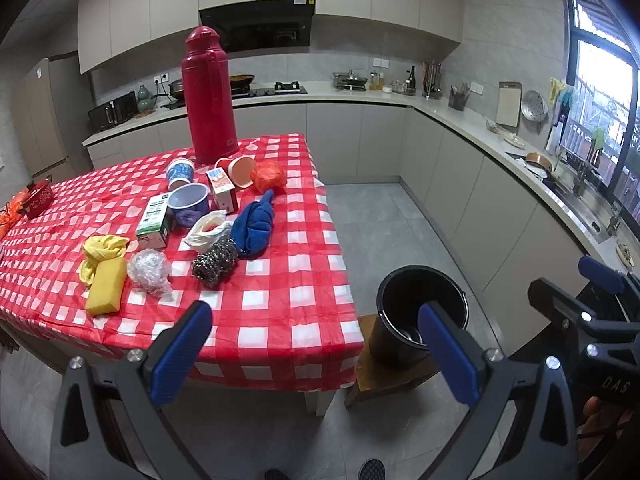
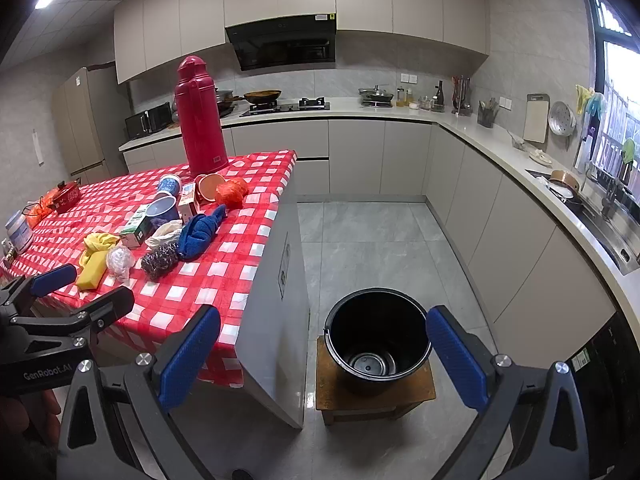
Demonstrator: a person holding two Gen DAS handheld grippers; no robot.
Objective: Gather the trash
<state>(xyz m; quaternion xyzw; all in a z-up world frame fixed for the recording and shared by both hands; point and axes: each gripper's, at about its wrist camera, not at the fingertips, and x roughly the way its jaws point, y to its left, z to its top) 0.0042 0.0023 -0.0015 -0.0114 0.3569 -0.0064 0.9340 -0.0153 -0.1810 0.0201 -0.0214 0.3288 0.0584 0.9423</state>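
Both grippers' jaws spread, holding nothing; black bucket on stool.

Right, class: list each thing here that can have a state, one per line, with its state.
Left claw: open, holding nothing.
Right claw: open, holding nothing.
Bucket: upright on a stool, nothing inside.
Red flask: upright, cap on.
Purple cup: tipped on its side.
Orange cup: on its side.
Green carton: standing.

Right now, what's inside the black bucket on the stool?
The black bucket looks empty: its bare ribbed bottom shows in the right wrist view, no trash in it yet. The near inner wall is hidden below the rim. It stands on a wooden stool.
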